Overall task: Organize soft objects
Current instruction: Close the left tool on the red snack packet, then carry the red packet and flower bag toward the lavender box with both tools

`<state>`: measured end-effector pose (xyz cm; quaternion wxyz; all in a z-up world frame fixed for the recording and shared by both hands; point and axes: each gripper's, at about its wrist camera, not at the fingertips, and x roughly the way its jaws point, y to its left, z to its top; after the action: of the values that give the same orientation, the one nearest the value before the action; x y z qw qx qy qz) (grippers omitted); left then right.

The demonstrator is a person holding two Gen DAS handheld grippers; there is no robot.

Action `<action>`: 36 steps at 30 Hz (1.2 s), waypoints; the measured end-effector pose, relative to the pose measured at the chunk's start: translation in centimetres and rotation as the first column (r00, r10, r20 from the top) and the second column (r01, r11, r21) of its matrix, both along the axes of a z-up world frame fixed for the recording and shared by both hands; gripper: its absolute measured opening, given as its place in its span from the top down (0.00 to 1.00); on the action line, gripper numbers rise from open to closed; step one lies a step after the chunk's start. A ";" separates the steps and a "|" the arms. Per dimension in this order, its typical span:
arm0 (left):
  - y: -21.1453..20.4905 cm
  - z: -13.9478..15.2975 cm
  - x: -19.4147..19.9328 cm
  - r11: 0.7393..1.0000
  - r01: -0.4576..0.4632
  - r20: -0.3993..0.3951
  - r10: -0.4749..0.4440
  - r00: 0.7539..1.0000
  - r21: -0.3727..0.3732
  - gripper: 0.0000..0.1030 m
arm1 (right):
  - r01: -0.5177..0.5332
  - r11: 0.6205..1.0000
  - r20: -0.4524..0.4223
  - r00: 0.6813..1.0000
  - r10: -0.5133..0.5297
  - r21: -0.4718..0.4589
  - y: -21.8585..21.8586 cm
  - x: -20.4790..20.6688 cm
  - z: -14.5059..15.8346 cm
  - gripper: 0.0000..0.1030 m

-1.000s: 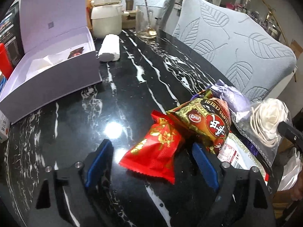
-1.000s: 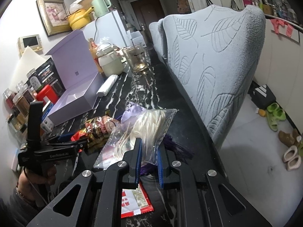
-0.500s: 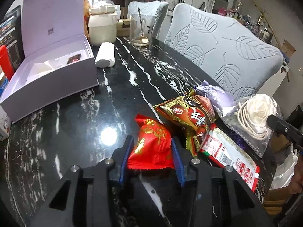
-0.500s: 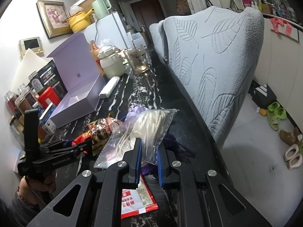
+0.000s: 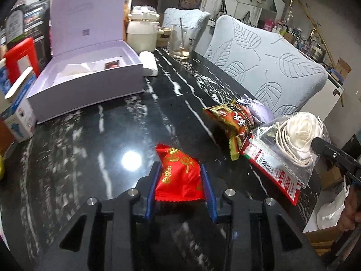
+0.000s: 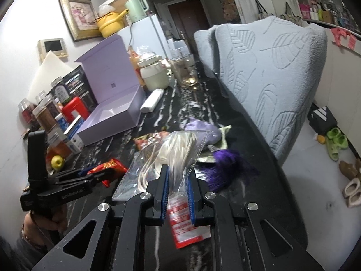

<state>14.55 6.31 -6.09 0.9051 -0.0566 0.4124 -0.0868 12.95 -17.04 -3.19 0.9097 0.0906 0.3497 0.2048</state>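
Now the left gripper (image 5: 179, 176) pinches a crinkly red foil snack packet (image 5: 178, 176), while the right gripper (image 6: 177, 187) clamps a clear plastic bag of white cord (image 6: 167, 155).

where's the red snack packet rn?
In the left wrist view the red snack packet is clamped between the left gripper fingers at bottom centre, left of the brown snack bag.

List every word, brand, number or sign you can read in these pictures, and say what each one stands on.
"GenRobot.AI": white lettering on the side of the left gripper, right wrist view.
Three-stripe logo, no words: black shoebox on the floor.
QR-style square, unreadable: lid of the purple box.
Chinese characters, too distorted to quote: brown snack packet and red snack packet.
Barcode and small print, blurred: flat red packet.
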 end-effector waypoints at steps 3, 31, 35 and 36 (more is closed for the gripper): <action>1.1 0.7 -1.3 1.000 -0.020 0.016 0.020 1.000 0.000 0.66 | -0.023 1.000 0.005 1.000 0.023 -0.001 1.0 -0.5 0.2 0.86; 10.9 12.4 -1.7 0.973 -0.229 0.323 0.228 0.919 -0.033 0.66 | -0.337 0.942 0.200 0.923 0.330 0.002 14.4 3.7 8.0 0.86; 11.9 13.0 0.3 0.972 -0.231 0.337 0.229 0.913 -0.035 0.66 | -0.348 0.938 0.222 0.914 0.341 -0.008 16.1 5.7 9.3 0.86; 12.2 13.1 0.8 0.972 -0.232 0.339 0.230 0.912 -0.036 0.66 | -0.348 0.937 0.227 0.912 0.341 -0.009 16.4 6.0 9.5 0.86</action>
<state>15.38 18.50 7.00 0.9668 -0.0867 0.2400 0.0132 19.00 -0.67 6.30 0.8914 0.0183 0.2517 0.3763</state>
